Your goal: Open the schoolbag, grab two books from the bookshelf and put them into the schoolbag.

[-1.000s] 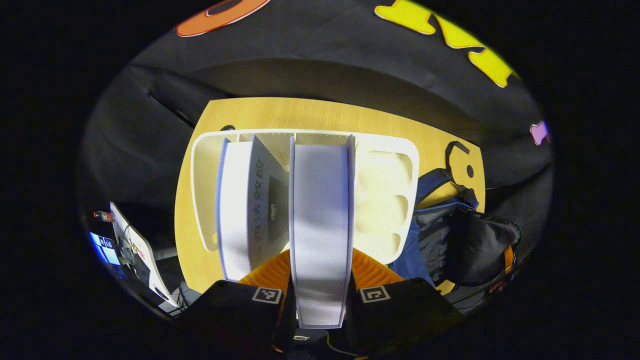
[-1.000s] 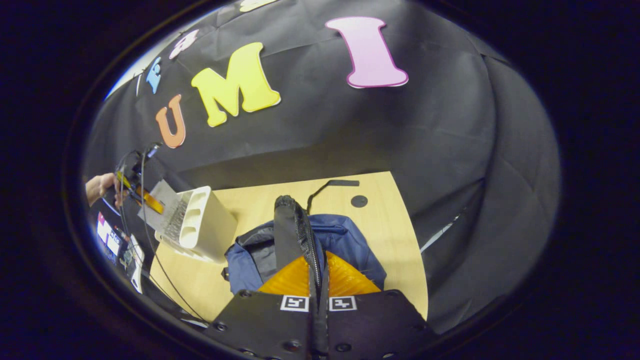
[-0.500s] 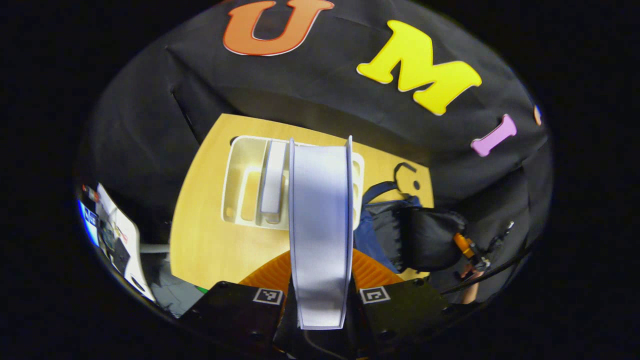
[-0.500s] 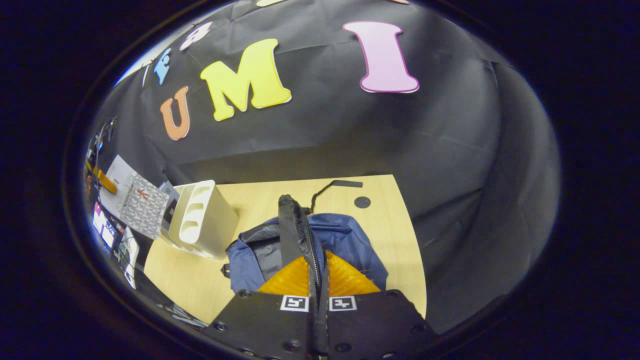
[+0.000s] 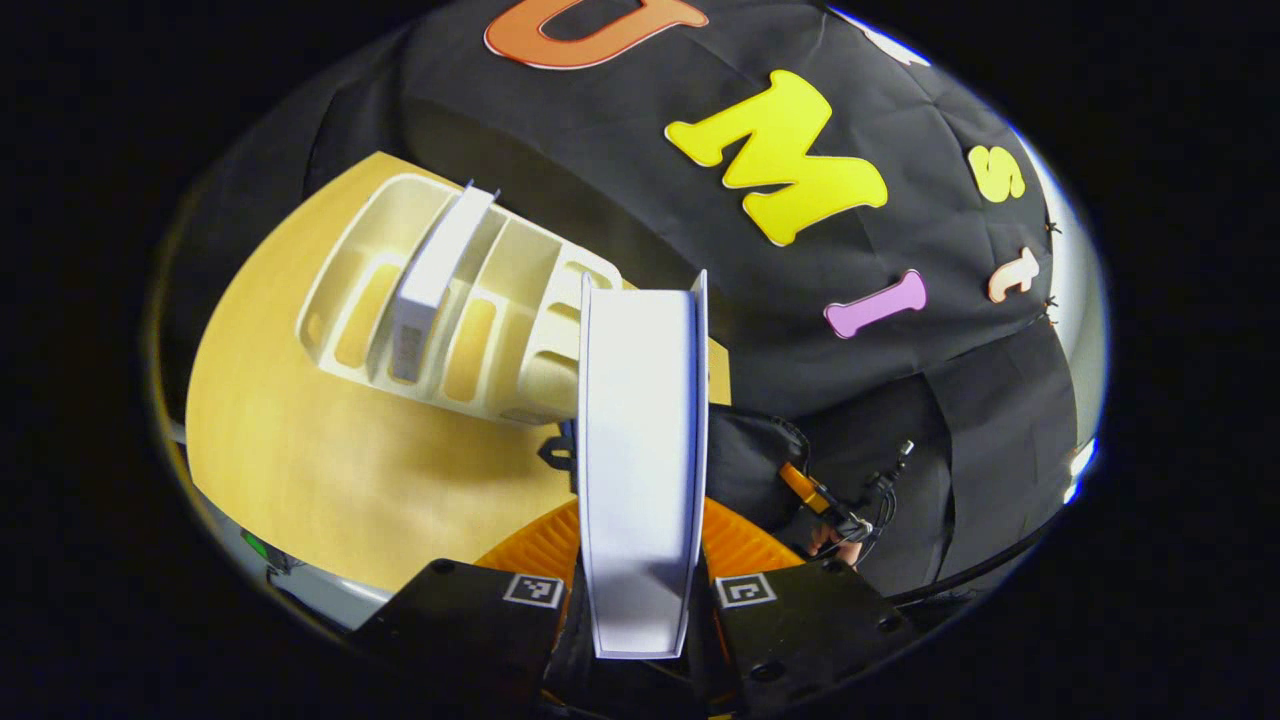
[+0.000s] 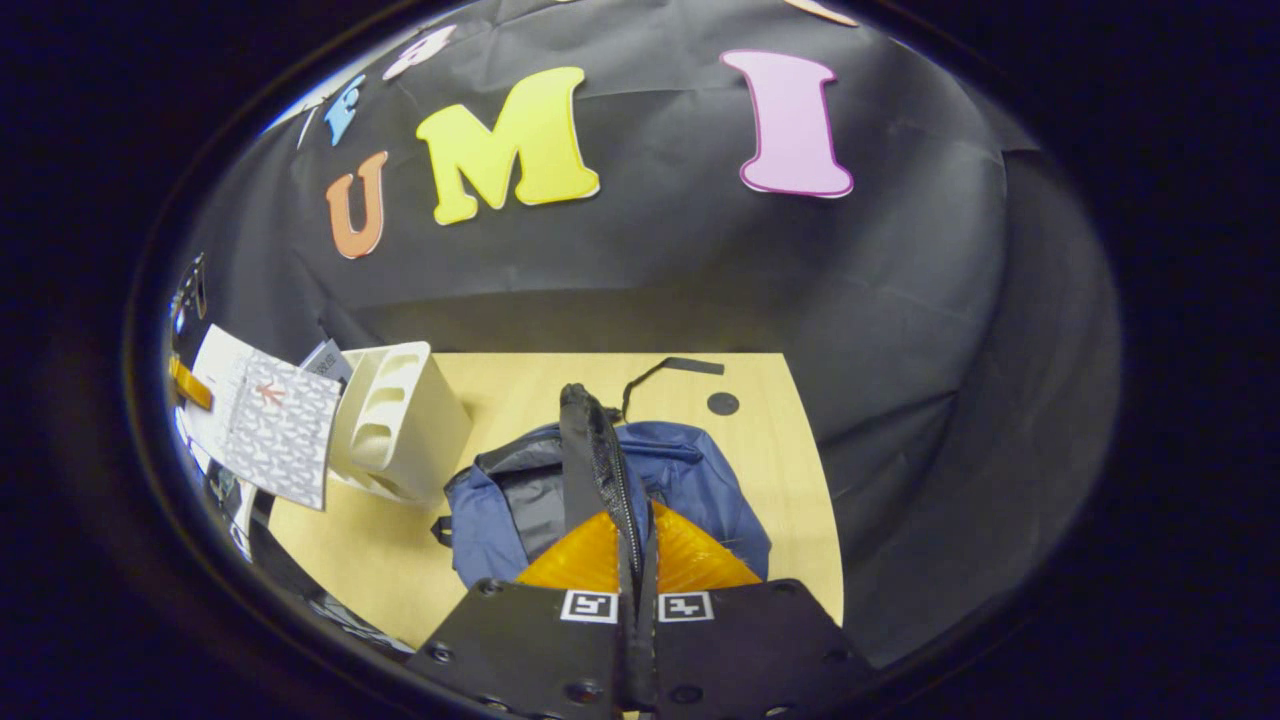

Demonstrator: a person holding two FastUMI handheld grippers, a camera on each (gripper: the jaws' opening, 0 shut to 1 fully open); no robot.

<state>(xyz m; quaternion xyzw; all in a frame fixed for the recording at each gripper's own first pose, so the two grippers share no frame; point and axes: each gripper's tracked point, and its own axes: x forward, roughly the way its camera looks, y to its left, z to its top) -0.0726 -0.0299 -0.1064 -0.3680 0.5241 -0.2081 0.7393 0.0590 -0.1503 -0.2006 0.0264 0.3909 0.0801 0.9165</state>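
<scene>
The wooden surface (image 6: 780, 480) carries the blue schoolbag (image 6: 690, 480) and, just beside it, the white bookshelf (image 5: 450, 300), where one book (image 5: 425, 285) stands in a slot. The left tool (image 5: 640, 600) grips a second book (image 5: 640, 420) in the air above the surface. The right tool (image 6: 637, 600) is clenched on the schoolbag's open flap (image 6: 590, 450), holding it up.

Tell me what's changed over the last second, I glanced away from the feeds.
The left claw has lifted its book out of the bookshelf and swung it toward the schoolbag. One book remains shelved. The right claw still pinches the bag's opening flap.
</scene>
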